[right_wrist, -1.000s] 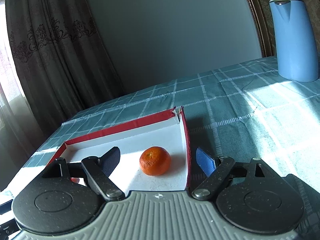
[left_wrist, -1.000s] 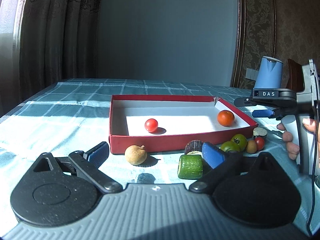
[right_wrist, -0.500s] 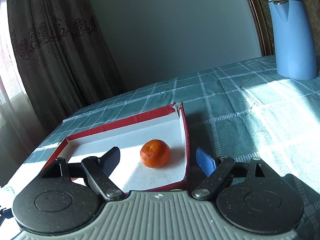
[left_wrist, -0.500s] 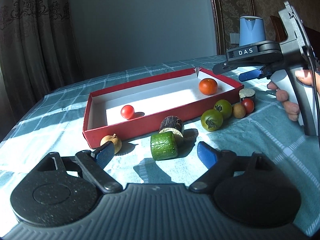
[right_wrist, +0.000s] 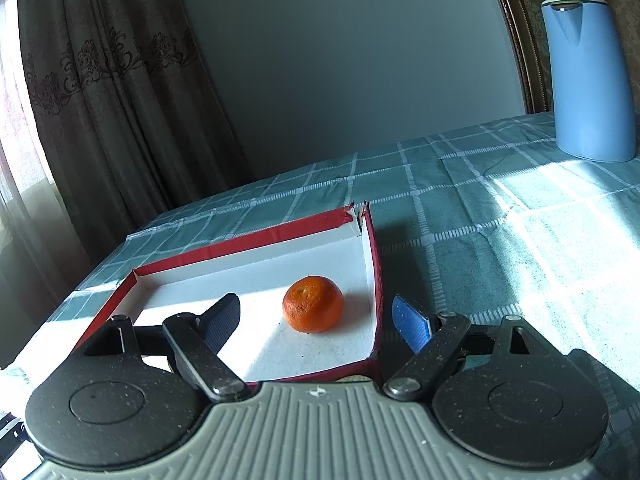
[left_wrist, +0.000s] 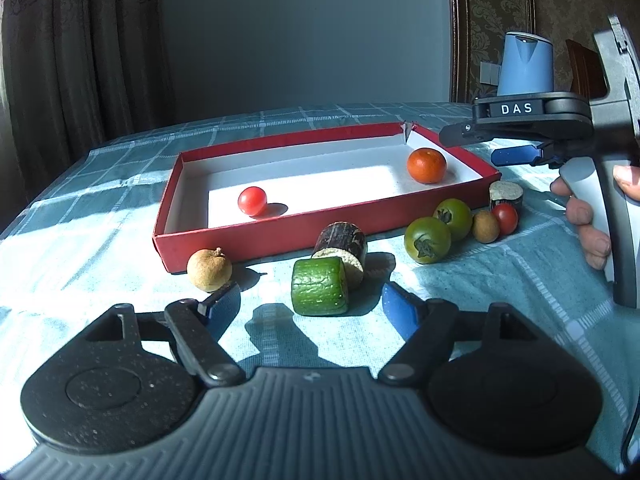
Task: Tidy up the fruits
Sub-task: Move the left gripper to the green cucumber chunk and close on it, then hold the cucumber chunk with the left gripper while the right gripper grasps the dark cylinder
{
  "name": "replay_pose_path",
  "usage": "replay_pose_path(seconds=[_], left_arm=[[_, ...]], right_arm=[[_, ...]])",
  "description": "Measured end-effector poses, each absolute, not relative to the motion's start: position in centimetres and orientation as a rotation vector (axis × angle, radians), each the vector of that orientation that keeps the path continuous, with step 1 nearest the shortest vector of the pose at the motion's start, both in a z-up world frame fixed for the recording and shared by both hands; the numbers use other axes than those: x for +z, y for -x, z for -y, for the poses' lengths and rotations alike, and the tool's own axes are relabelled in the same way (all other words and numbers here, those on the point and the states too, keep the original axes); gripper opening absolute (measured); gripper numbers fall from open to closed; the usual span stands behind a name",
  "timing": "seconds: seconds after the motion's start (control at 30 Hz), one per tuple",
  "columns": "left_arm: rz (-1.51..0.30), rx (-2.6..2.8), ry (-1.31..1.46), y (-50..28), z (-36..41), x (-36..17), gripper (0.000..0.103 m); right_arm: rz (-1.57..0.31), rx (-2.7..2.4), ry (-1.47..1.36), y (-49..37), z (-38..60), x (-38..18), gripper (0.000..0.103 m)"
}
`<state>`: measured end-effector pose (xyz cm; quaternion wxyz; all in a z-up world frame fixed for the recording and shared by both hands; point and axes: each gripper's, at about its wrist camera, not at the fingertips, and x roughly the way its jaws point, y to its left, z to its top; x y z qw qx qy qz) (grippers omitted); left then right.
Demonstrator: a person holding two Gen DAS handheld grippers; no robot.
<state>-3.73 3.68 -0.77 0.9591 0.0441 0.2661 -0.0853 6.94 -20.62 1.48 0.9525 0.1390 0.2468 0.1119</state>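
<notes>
- The left gripper (left_wrist: 310,306) hangs with blue pads spread and empty; a ribbed green cucumber chunk (left_wrist: 319,287) lies at its 12 o'clock.
- The right gripper (right_wrist: 316,320) is likewise parted, straddling the shallow red cardboard tray's (right_wrist: 256,240) right wall, with a dimpled round mandarin (right_wrist: 313,303) inside.
- Only the left view shows the glossy cherry tomato (left_wrist: 252,201) inside the tray and two green tomatoes (left_wrist: 427,239) outside it.

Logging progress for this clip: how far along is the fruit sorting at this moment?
Early. Done: an orange and a red cherry tomato lie in the red box. In hand: nothing; the left gripper and right gripper are open and empty. Left: two green tomatoes, a brown fruit, and other pieces outside the box.
</notes>
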Motion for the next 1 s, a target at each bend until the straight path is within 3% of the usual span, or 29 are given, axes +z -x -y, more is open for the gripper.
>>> replay_pose_path(seconds=[0.03,0.1,0.47,0.57,0.77,1.0], left_arm=[[-0.547,-0.185,-0.072,3.6,-3.9,-0.8,0.061],[-0.553,-0.2,-0.053,3.6,-4.0,-0.8,0.057],[-0.538,-0.191,-0.085,3.3,-3.2,-0.6,0.057],[-0.546,-0.212,-0.083,3.3,-3.2,-0.8,0.038],[-0.533,-0.198,-0.075,3.5,-3.4,-0.9,0.026],[-0.525,-0.207,-0.042,3.6,-4.1,-0.8,0.025]], right_arm=[[-0.505,0.226,-0.28,-7.0,20.6,1.4,0.083],[-0.507,0.227,-0.28,-7.0,20.5,1.4,0.083],[-0.511,0.227,-0.264,-7.0,20.4,1.3,0.083],[-0.515,0.225,-0.259,-7.0,20.3,1.3,0.083],[-0.503,0.214,-0.254,-6.9,20.4,1.4,0.083],[-0.507,0.188,-0.251,-4.2,22.8,1.6,0.083]])
